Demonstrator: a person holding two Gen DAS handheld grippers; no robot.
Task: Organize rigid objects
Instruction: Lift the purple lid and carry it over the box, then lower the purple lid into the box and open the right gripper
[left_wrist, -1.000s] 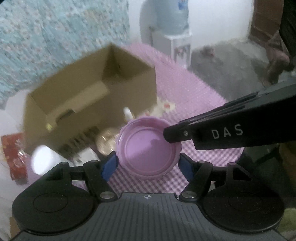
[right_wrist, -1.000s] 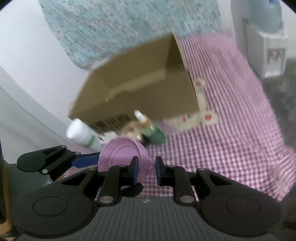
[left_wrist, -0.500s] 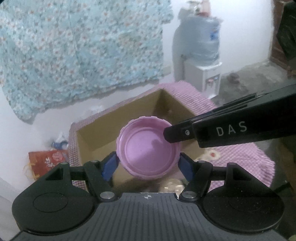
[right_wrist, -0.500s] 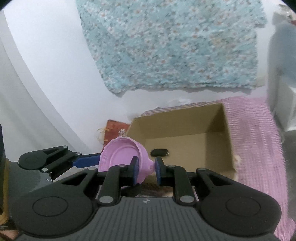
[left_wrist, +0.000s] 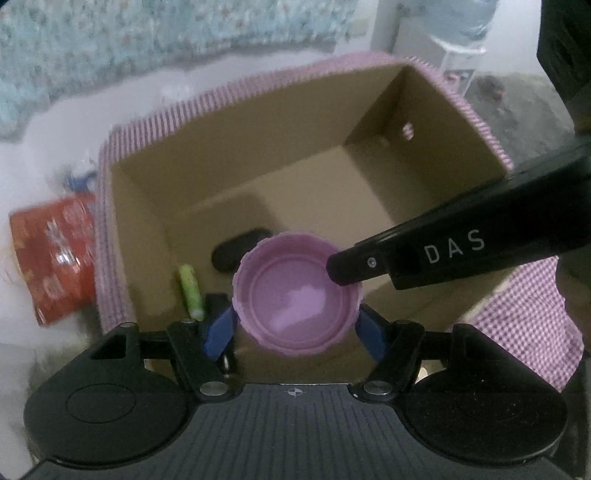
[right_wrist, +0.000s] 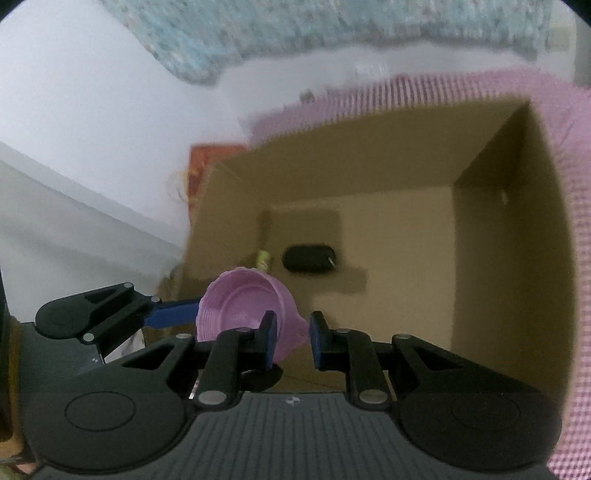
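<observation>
The round pink plastic lid (left_wrist: 297, 297) with a ribbed rim is held in the air over the open brown cardboard box (left_wrist: 436, 122), its hollow side facing the left wrist camera; the left gripper (left_wrist: 295, 328) holds it across its width, one blue pad (left_wrist: 219, 328) pressing the rim at 9 o'clock and the other at 3 o'clock, so the jaws stand rather wide but closed on the lid. The right gripper (right_wrist: 291, 338) is nearly closed, and its two blue pads pinch the edge of the same lid (right_wrist: 243, 306); in the left wrist view its black finger, printed with the letters DAS, comes in from 3 o'clock and its tip lies on the lid's rim at about 2 o'clock.

On the floor of the box a small black oval object (right_wrist: 308, 259) lies at 11 o'clock from the lid in the left wrist view, partly hidden behind it; what it is I cannot tell; a small yellow-green tube (left_wrist: 190, 291) lies at 9 o'clock from the lid, close to the left wall of the box. The box stands on a pink and white checked cloth (left_wrist: 524, 325). Outside the box, at 9 o'clock, a red printed packet (left_wrist: 55, 254) lies on the pale floor; a light blue flowered fabric (left_wrist: 147, 40) hangs on the white wall at 12 o'clock; both views are somewhat blurred.
</observation>
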